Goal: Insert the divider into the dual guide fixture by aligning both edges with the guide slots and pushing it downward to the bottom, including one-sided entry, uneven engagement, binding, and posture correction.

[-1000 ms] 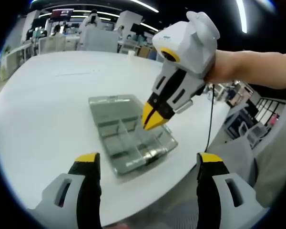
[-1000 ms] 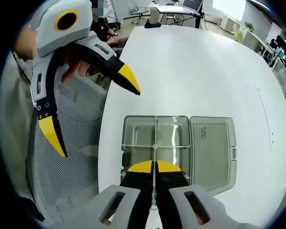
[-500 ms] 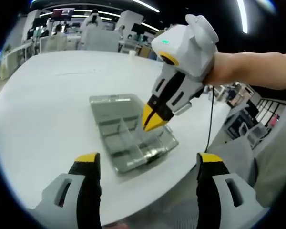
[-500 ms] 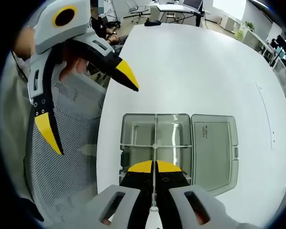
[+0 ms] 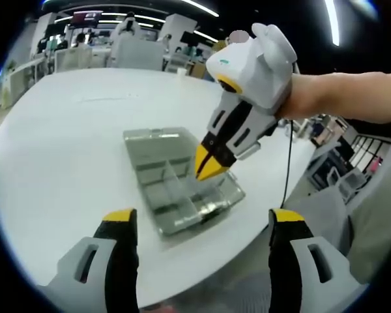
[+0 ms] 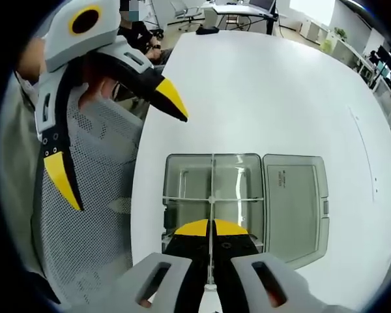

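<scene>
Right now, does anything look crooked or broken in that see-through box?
Nothing stands out. The clear box lies flat on the white table with its lid open beside it. The right gripper holds the thin divider, which looks straight along the box's middle. No cracks show.

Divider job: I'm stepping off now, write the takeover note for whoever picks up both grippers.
Right gripper: shut on the thin clear plastic divider, held upright over the clear plastic compartment box, whose lid lies open beside it on the white table.
Left gripper: open, holding nothing, back from the box near the table edge.
Done: divider gripped and lined up along the box's middle.
Left: check both edges sit in the guide slots, push to the bottom. Depth cannot be told.
</scene>
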A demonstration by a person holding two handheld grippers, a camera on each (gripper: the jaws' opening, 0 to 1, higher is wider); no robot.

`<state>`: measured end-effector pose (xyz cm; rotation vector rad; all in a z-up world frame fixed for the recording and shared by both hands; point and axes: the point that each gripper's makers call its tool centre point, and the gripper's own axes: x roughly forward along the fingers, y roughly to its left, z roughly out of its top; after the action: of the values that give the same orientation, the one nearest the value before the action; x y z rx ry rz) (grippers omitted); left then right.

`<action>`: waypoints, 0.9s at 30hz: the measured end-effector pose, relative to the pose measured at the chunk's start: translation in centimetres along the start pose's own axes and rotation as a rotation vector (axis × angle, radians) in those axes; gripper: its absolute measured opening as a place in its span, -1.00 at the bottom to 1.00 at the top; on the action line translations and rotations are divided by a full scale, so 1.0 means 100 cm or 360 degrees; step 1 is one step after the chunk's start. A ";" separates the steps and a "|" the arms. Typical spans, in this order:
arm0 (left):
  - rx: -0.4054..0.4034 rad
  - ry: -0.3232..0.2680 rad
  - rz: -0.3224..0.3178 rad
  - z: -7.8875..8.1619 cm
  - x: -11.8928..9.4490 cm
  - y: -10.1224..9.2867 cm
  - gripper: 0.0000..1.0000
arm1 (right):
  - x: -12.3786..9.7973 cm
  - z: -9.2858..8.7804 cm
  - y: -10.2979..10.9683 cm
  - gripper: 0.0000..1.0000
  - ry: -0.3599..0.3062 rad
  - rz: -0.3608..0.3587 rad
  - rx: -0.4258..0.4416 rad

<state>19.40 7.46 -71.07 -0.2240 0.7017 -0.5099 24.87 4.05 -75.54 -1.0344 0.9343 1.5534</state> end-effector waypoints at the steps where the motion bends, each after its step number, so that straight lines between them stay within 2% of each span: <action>1: -0.0002 -0.0001 0.0000 0.000 0.000 0.000 0.60 | 0.000 0.000 0.000 -1.00 0.0000 0.0000 -0.0001; 27: -0.0007 0.0012 0.0003 -0.002 0.000 0.002 0.60 | 0.009 -0.003 0.000 -1.00 0.0009 0.0002 0.0011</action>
<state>19.34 7.58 -71.31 -0.2257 0.7102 -0.5076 24.77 4.06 -76.52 -1.0340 0.9438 1.5482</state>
